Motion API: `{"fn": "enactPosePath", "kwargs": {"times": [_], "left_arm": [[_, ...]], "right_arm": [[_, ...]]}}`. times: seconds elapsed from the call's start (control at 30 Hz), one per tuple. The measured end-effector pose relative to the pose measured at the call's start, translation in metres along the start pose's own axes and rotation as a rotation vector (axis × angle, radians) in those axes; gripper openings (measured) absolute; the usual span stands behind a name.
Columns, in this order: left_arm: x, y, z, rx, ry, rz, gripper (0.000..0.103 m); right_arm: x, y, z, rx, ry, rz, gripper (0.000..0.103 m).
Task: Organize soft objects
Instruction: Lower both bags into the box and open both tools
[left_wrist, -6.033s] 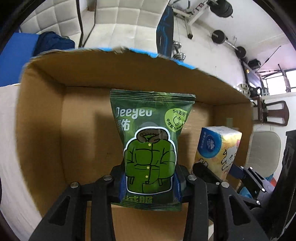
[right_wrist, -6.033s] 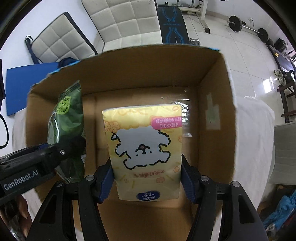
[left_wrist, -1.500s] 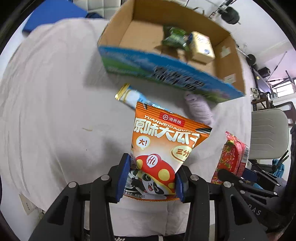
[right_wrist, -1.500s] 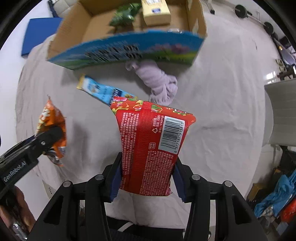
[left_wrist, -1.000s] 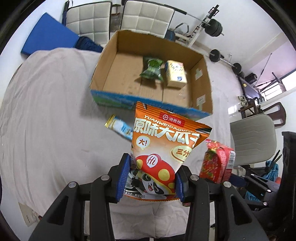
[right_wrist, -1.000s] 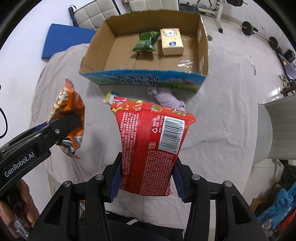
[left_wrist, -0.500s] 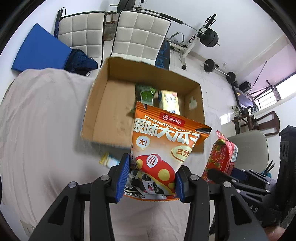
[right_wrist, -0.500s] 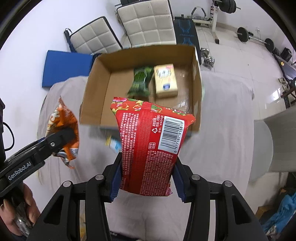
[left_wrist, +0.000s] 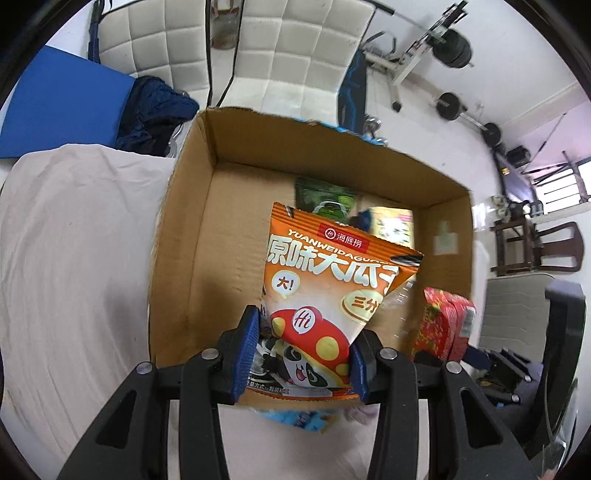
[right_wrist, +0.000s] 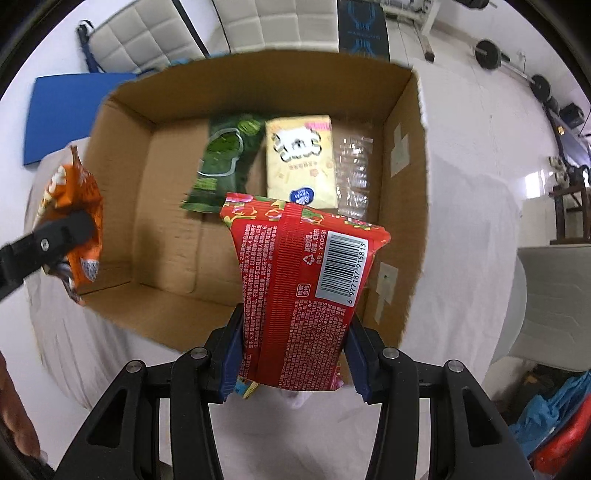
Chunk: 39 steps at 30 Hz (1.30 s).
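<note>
My left gripper (left_wrist: 301, 354) is shut on an orange snack bag (left_wrist: 325, 288) and holds it above the near edge of the open cardboard box (left_wrist: 184, 206). My right gripper (right_wrist: 293, 354) is shut on a red packet (right_wrist: 299, 291) with a barcode, held over the box's (right_wrist: 406, 155) near right side. Inside the box lie a green packet (right_wrist: 221, 162) and a yellow tissue pack (right_wrist: 301, 162). The orange bag also shows at the left of the right wrist view (right_wrist: 74, 218), and the red packet at the right of the left wrist view (left_wrist: 441, 325).
The box stands on a table under a white cloth (left_wrist: 74, 258). A blue packet (left_wrist: 299, 419) and a pale cloth peek out below the box's front. White padded chairs (left_wrist: 295, 55), a blue mat (left_wrist: 62, 99) and gym weights lie beyond.
Both grippers have moved forward and lower toward the box with their packets. The box now fills the views, and the items in front of it have dropped mostly out of sight.
</note>
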<state>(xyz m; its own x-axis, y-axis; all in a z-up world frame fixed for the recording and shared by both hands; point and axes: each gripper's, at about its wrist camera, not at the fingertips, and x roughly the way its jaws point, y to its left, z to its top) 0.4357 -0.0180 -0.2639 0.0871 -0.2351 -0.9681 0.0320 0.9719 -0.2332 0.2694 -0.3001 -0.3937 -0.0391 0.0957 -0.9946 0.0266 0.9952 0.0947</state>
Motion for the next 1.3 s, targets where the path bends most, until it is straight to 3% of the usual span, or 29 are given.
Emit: {"fn": "enactPosePath", "kwargs": {"times": [0.23,0.43,0.67,0.8,0.97,1.07,1.13,1.3], "left_arm": [[0.043,0.004,0.038,0.009,0.061,0.068,0.04],[0.067,0.007,0.065,0.012,0.088,0.109,0.041],[0.091,0.012,0.081,0.02,0.172,0.133,0.041],[0.086,0.015,0.081,-0.001,0.181,0.114,0.041],[0.068,0.011,0.072,0.026,0.157,0.116,0.042],[0.052,0.01,0.062,0.033,0.124,0.107,0.045],[0.043,0.008,0.054,0.043,0.105,0.099,0.055],[0.014,0.001,0.03,0.085,0.058,0.105,0.057]], "right_arm": [[0.05,-0.007,0.019,0.019,0.095,-0.017,0.051],[0.076,-0.009,0.024,0.017,0.166,-0.03,0.051],[0.092,0.002,0.031,-0.001,0.228,-0.031,0.052],[0.091,0.003,0.035,0.011,0.24,-0.021,0.053],[0.08,0.007,0.038,0.019,0.225,-0.009,0.076],[0.07,0.011,0.033,0.013,0.203,0.008,0.084],[0.063,0.015,0.03,0.008,0.186,0.008,0.086],[0.046,0.021,0.026,0.012,0.141,0.016,0.089]]}}
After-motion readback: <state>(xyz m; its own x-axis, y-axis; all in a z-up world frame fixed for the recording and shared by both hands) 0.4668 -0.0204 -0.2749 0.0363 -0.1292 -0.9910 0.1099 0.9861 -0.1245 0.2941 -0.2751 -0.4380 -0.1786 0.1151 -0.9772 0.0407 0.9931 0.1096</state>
